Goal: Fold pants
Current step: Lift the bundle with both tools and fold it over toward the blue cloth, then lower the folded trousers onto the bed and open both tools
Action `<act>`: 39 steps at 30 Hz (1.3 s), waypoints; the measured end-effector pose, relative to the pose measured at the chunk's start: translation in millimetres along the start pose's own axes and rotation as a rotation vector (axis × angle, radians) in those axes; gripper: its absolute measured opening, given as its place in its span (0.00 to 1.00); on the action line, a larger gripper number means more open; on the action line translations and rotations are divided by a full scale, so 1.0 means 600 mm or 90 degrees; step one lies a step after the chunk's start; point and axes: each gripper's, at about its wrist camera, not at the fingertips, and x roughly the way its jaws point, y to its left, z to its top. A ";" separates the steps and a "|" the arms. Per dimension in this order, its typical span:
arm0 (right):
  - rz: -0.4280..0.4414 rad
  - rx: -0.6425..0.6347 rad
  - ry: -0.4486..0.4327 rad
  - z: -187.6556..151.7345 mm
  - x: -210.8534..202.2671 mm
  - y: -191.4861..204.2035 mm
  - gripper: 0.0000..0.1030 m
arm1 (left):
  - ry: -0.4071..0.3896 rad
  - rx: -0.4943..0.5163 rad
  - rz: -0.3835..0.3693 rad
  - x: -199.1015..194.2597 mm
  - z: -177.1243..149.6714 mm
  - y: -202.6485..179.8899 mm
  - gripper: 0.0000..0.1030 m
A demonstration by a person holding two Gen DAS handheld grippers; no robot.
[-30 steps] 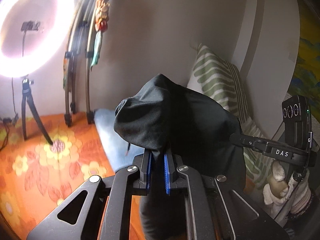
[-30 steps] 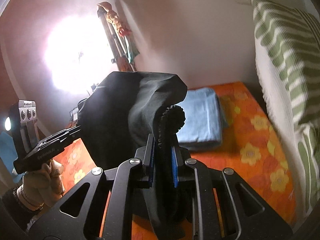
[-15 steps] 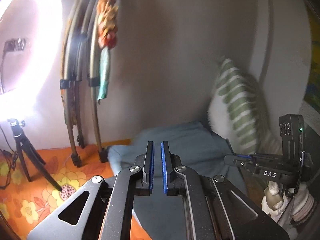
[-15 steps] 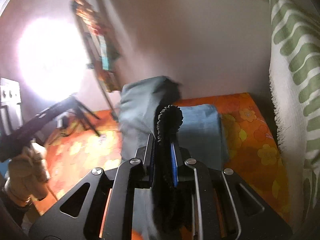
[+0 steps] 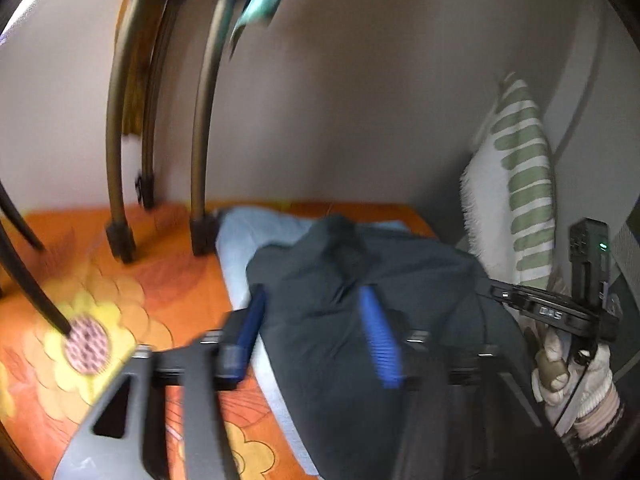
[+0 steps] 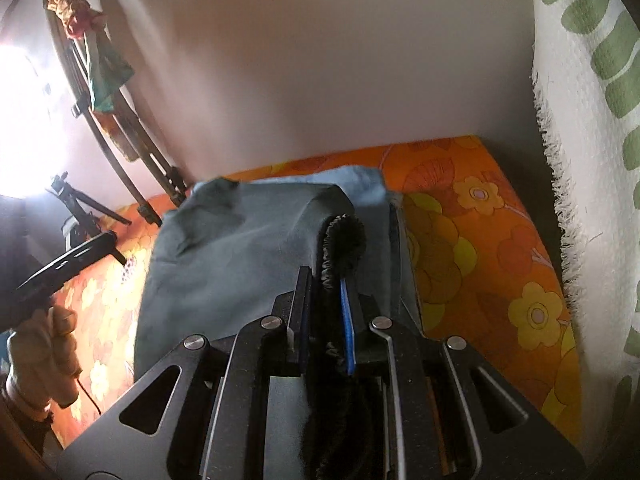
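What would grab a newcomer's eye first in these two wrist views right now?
Likely the dark pants, draped over a folded light-blue cloth on the orange flowered bedspread. The right tongs are clamped on the pants' gathered waistband, while the left tongs stand wide open above the fabric. At far left in the right wrist view, a bright ring light glares beside the wall.

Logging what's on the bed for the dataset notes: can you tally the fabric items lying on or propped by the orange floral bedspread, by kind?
Dark pants: 1
Folded light blue cloth: 1
Green-striped white pillow: 1
Total: 3
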 end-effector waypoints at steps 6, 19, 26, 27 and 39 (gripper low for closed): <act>0.014 0.023 0.005 -0.009 0.005 -0.020 0.14 | 0.036 -0.031 0.018 0.053 -0.012 0.023 0.53; 0.003 0.023 -0.003 -0.019 0.004 -0.013 0.15 | -0.011 0.036 0.052 0.069 -0.023 -0.022 0.10; -0.007 -0.007 -0.038 -0.024 -0.043 0.020 0.13 | -0.064 0.078 0.024 0.007 -0.013 -0.053 0.08; -0.006 -0.013 -0.044 -0.022 -0.052 0.026 0.12 | -0.069 0.074 0.015 -0.004 -0.008 -0.054 0.08; 0.027 -0.043 -0.112 0.033 -0.126 0.059 0.12 | -0.152 0.066 -0.009 -0.083 0.081 -0.051 0.07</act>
